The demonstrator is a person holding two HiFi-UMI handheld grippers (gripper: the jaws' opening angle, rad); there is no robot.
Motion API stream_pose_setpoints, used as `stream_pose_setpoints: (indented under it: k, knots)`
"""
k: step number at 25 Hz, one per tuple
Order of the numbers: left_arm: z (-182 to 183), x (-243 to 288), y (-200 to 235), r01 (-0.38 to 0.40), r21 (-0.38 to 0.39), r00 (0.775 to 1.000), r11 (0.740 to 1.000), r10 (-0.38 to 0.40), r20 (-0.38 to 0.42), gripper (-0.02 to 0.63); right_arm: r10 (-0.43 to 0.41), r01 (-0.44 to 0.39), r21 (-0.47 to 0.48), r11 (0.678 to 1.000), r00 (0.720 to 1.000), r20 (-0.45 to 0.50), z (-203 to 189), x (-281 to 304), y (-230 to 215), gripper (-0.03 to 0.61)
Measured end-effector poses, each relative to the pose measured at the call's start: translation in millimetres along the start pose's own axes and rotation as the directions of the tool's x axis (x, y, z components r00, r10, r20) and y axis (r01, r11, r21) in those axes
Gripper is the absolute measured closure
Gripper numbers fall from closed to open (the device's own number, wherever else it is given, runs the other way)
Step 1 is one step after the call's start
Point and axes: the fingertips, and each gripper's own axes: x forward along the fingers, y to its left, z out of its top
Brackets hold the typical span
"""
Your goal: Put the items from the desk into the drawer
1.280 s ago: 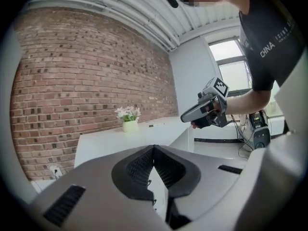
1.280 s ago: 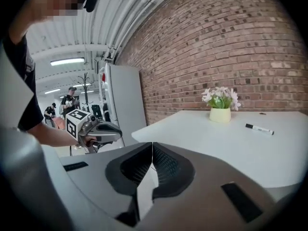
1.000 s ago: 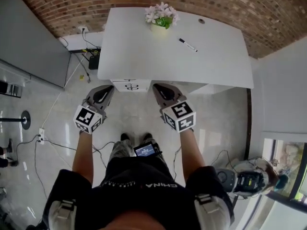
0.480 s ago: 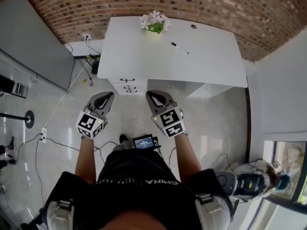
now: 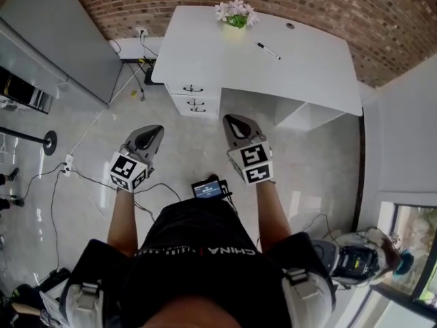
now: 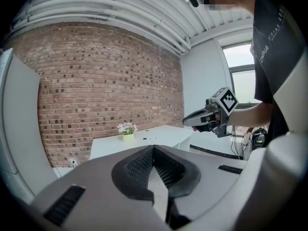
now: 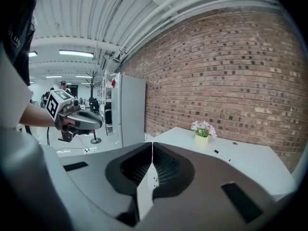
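The white desk (image 5: 225, 60) stands against the brick wall, well ahead of me. On it are a small pot of pale flowers (image 5: 235, 14) and a black marker (image 5: 268, 50). Its drawer unit (image 5: 196, 98) at the front left looks closed. My left gripper (image 5: 156, 129) and right gripper (image 5: 231, 119) hover side by side over the floor, short of the desk. Both are shut with nothing between the jaws. In the left gripper view the jaws (image 6: 154, 148) meet, with the flowers (image 6: 127, 129) far beyond. The right gripper view shows shut jaws (image 7: 152, 144), the flowers (image 7: 202, 130) and the marker (image 7: 222, 155).
A tall grey panel (image 5: 61, 33) stands at the left by the wall. Cables (image 5: 82, 178) and a round stand base (image 5: 49, 142) lie on the tiled floor at the left. A small screen (image 5: 207, 189) hangs at my waist. A device (image 5: 355, 258) sits at the lower right.
Both grippers have drawn back from the desk's front edge, so more floor lies between them and the drawers. They stay shut and empty. The desk items have not moved.
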Motion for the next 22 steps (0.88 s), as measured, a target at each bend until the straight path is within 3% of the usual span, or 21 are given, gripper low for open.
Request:
stream_pose_setpoints:
  k: [6,13,22]
  knots:
    - [-3.3,-56.8,-71.8,0.010,0.013,0.999,1.000,-0.010,0.048,0.601,-0.006,0.005,-0.027,1.000,1.000,0.000,-21.9,-67.9,45.1,0.561]
    - [-35.0,-124.9,-173.1,0.030,-0.010,0.999,1.000,-0.029,0.037,0.601,0.010,-0.013,-0.079,0.997,0.999,-0.046,-63.7,-176.7,117.2,0.561]
    - [-33.9,-146.9,-262.9,0.074,-0.023,0.996,0.997,-0.073,0.047,0.601,-0.064,0.066,0.026,0.997,0.995,-0.073,-100.6,-279.7,130.7,0.561]
